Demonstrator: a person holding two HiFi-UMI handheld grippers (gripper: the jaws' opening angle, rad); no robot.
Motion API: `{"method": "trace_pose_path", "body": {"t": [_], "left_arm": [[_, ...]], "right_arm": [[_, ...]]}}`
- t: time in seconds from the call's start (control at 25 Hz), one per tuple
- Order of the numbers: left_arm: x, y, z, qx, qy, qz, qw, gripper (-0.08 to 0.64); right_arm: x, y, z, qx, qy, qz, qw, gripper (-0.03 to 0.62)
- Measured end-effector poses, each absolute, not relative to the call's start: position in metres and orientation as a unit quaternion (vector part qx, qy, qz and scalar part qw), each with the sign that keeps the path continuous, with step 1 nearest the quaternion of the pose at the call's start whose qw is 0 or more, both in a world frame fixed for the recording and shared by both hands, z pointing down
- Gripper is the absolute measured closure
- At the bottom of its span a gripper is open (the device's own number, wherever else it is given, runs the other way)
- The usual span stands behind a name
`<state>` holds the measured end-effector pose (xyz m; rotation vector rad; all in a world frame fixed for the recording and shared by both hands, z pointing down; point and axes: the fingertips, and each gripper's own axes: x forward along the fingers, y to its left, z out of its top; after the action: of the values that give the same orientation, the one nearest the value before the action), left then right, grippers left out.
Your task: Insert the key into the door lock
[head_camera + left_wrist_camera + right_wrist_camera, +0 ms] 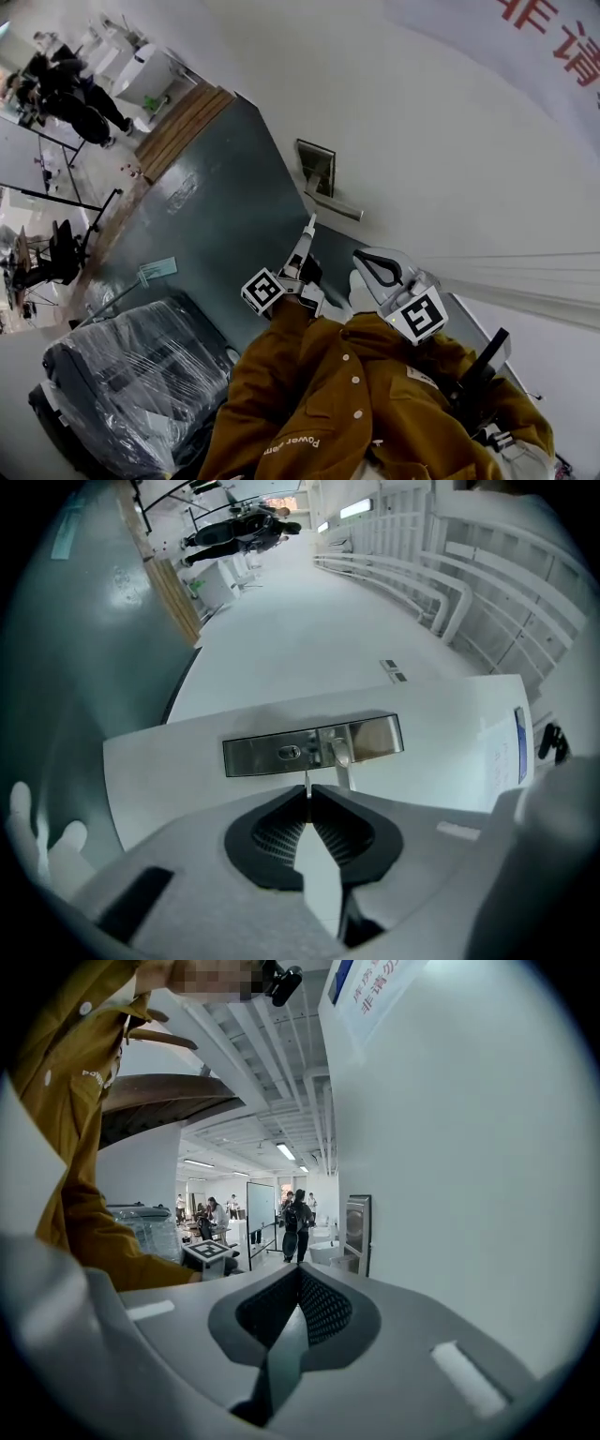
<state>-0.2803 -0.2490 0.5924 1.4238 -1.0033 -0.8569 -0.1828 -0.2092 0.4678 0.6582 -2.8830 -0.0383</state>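
Observation:
A steel lock plate (314, 745) with a small keyhole (290, 752) and a lever handle (342, 757) sits on the white door (187, 771). My left gripper (308, 791) is shut on a thin key (307, 780). The key's blade points at the plate, just below and right of the keyhole, a short way off. In the head view the left gripper (308, 228) reaches toward the lock plate (317, 169) and the handle (335, 206). My right gripper (375, 267) hangs back beside it, shut with nothing between its jaws. In its own view the right gripper (300, 1274) shows the lock plate (358, 1232) far ahead.
The white wall (450, 141) with red lettering runs along the right. A plastic-wrapped chair (131, 375) stands on the grey floor at the lower left. People (66, 89) stand far off by white furniture. A wooden strip (183, 127) borders the floor.

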Motion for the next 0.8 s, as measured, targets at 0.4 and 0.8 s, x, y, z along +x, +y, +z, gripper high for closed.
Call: {"method": "trace_pose_path", "body": {"t": [0.4, 0.8], "left_arm": [[-0.282, -0.303, 0.604, 0.58, -0.382, -0.403, 0.596, 0.534], [-0.28, -0.322, 0.605, 0.596, -0.36, -0.391, 0.602, 0.534]], "right_arm": [[-0.173, -0.203, 0.473, 0.231, -0.967, -0.006, 0.107, 0.586], [-0.168, -0.21, 0.469, 0.251, -0.963, -0.003, 0.093, 0.586]]}}
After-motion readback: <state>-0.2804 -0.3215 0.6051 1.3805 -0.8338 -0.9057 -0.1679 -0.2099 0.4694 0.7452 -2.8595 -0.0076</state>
